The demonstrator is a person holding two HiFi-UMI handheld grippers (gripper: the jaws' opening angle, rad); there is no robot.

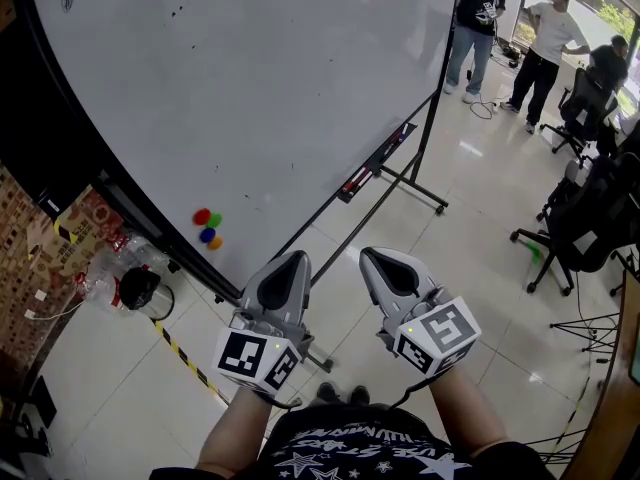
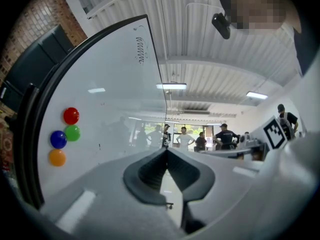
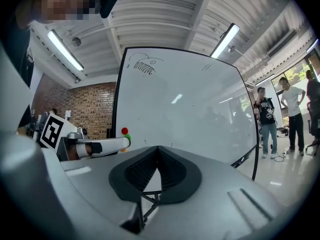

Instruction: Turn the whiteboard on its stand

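The big whiteboard (image 1: 250,78) stands tilted on its black wheeled stand (image 1: 418,182) and fills the upper left of the head view. Four coloured magnets (image 1: 207,228) sit near its lower edge, and a pen tray (image 1: 377,162) runs along the bottom rail. My left gripper (image 1: 298,259) is held just in front of the board's lower edge, shut with nothing in it. My right gripper (image 1: 371,256) is beside it to the right, also shut and empty, over the floor. In the left gripper view the board (image 2: 115,109) and magnets (image 2: 65,134) lie left of the closed tips (image 2: 166,150). The right gripper view shows its closed tips (image 3: 158,148) before the board (image 3: 185,109).
Plastic bottles (image 1: 115,273) lie by the brick wall at the left. Black-yellow tape (image 1: 186,360) runs across the tiled floor. Black office chairs (image 1: 580,223) stand at the right. Several people (image 1: 480,23) stand at the far back right.
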